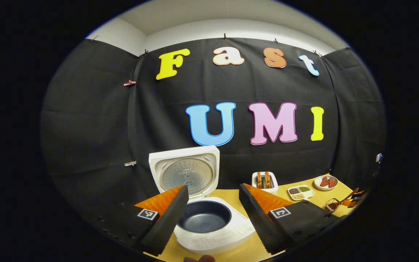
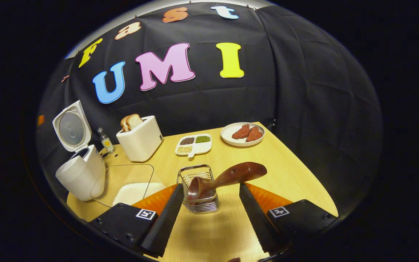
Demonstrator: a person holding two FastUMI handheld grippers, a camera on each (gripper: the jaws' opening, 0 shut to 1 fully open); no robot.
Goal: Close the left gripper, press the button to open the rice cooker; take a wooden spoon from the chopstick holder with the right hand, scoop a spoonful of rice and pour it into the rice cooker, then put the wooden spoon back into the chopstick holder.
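Note:
The white rice cooker (image 1: pixel 213 233) stands open in the left gripper view, its lid (image 1: pixel 184 171) upright and its dark inner pot (image 1: pixel 204 216) bare. My left gripper (image 1: pixel 214 187) hangs open just above and in front of it, holding nothing. In the right gripper view the wooden spoon (image 2: pixel 231 176) sits bowl-down in the wire chopstick holder (image 2: pixel 199 193), with its handle leaning out to the right. My right gripper (image 2: pixel 211 186) is open, a finger on each side of the holder, touching nothing. White rice (image 2: pixel 136 193) lies in a clear glass dish left of the holder, beside the rice cooker (image 2: pixel 80 171).
On the wooden table (image 2: pixel 289 174) stand a white toaster (image 2: pixel 140 140) with bread, a small bottle (image 2: pixel 106 140), a divided dish of grains (image 2: pixel 194 143) and a plate of meat (image 2: pixel 243 133). Black cloth walls close the back and right.

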